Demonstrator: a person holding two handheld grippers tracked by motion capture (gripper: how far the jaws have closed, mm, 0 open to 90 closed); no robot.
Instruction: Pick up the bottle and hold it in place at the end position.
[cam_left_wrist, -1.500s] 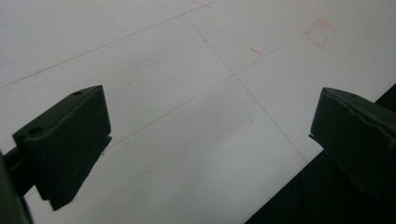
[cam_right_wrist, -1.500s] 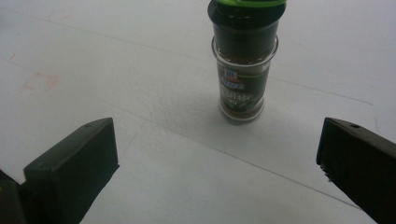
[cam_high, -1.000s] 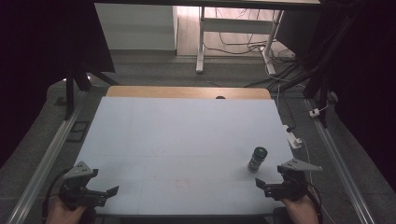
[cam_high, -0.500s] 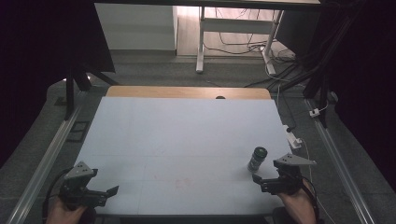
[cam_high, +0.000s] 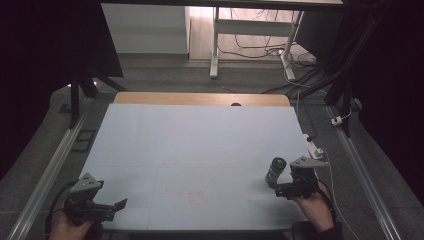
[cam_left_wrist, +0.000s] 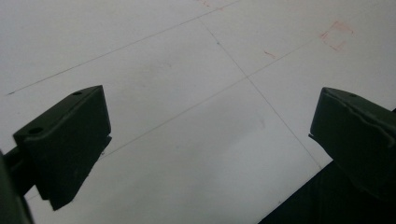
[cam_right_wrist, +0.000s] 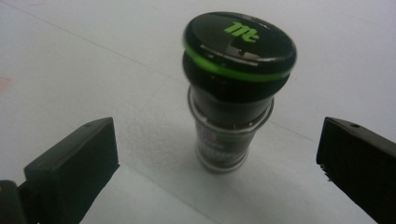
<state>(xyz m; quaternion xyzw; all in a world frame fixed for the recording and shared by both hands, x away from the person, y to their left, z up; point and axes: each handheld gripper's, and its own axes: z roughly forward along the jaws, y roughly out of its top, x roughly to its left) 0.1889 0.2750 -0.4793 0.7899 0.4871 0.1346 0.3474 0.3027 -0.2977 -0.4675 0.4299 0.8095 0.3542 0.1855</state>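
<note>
Bottle (cam_right_wrist: 232, 88) upright on the table (cam_high: 190, 150), between the wide-open, empty jaws of the right gripper (cam_high: 278, 189), untouched.

We hold our right gripper (cam_high: 280, 189) low, its jaws spread wide and pointing to our left, level with the surface. Our right hand (cam_high: 312, 207) wraps the grip from behind, the wrist running back towards us, and the grey plate sits on top of the gripper. Our left gripper (cam_high: 116, 206) also lies low, its jaws parted wide with nothing between them, aimed off to our right. Our left hand (cam_high: 70, 226) grips it from behind and below, the cable looping out on its outer side.
</note>
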